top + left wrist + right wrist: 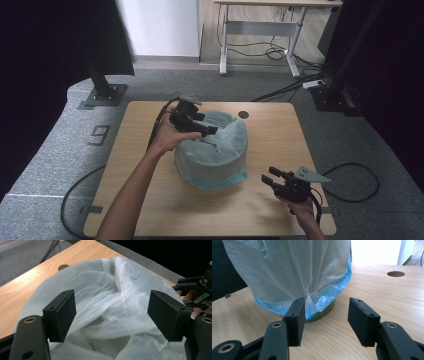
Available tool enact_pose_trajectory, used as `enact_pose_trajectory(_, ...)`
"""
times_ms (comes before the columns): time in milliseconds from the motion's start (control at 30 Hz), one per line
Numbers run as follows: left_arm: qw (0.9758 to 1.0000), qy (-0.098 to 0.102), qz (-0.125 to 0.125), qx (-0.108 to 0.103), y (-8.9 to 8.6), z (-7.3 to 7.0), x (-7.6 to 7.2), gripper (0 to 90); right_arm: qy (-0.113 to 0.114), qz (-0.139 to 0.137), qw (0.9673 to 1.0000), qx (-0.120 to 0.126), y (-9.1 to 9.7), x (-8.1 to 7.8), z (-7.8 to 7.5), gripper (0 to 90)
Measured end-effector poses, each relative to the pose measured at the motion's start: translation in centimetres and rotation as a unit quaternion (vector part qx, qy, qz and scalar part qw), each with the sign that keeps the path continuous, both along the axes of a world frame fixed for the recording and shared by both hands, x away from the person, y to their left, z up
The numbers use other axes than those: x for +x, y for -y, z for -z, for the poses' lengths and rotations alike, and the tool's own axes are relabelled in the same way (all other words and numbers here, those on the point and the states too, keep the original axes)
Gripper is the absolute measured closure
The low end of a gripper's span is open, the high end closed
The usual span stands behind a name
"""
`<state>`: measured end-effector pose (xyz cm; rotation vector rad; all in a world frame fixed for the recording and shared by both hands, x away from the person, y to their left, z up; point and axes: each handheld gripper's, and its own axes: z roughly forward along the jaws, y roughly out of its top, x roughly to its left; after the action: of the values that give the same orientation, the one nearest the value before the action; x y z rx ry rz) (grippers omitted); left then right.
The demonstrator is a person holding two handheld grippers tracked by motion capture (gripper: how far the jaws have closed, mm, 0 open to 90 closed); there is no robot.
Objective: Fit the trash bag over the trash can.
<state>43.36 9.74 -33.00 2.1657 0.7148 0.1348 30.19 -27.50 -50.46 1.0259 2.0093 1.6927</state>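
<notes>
A round bin wrapped in a pale, see-through plastic bag (212, 150) stands in the middle of the wooden table (280, 145). My left gripper (210, 131) hovers over the bin's upper left rim and is open. In the left gripper view its jaws (112, 312) stand wide apart over the crumpled bag (120, 290), not pinching it. My right gripper (268, 175) rests low near the table's front right, open and pointing at the bin. In the right gripper view its jaws (325, 320) are empty, facing the bag's blue hem (287, 270) and the green bin base (327, 311).
A cable hole (243, 114) lies in the table behind the bin. Black frame posts (102, 75) stand on the grey carpet at both back corners. A desk with loose cables (260, 30) sits farther back. Bare tabletop lies right of the bin.
</notes>
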Motion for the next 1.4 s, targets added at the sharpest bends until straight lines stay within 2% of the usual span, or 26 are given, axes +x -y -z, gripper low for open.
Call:
enact_pose_trajectory(133, 0.9998, -0.016, 0.006, 0.007, 1.5, 0.1, 0.7, 22.9, 0.002, 0.000, 1.0000, 0.000, 0.0, -0.1, -0.1, 46.8)
enact_pose_trajectory(167, 0.9997, -0.024, 0.006, 0.010, 2.0, 0.3, 1.0, 22.9, 0.003, -0.001, 1.0000, -0.001, 0.0, -0.1, -0.1, 46.6)
enact_pose_trajectory(333, 0.9989, -0.037, 0.003, 0.031, 3.4, 0.8, 1.7, 23.6, 0.003, -0.004, 1.0000, -0.004, 0.0, -0.2, 0.0, 46.6)
enact_pose_trajectory(767, 0.9951, -0.059, -0.003, 0.079, 5.1, 2.1, 3.2, 25.8, 0.004, -0.001, 0.9999, -0.010, 0.1, -0.3, 0.0, 46.8)
enact_pose_trajectory(800, 0.9939, -0.063, -0.002, 0.091, 5.4, 2.4, 3.4, 26.0, 0.003, -0.001, 0.9999, -0.010, 0.1, -0.3, 0.0, 46.8)
enact_pose_trajectory(1067, 0.9884, -0.077, 0.002, 0.131, 6.6, 3.5, 3.7, 26.8, 0.002, -0.002, 0.9999, -0.012, 0.0, -0.3, 0.1, 46.8)
enact_pose_trajectory(1200, 0.9836, -0.083, 0.003, 0.161, 7.2, 4.3, 3.7, 26.7, 0.002, -0.001, 0.9999, -0.011, 0.0, -0.3, 0.1, 46.8)
enact_pose_trajectory(1400, 0.9810, -0.093, 0.003, 0.170, 7.8, 4.9, 3.9, 26.4, 0.001, -0.002, 0.9999, -0.012, 0.0, -0.3, 0.1, 46.8)
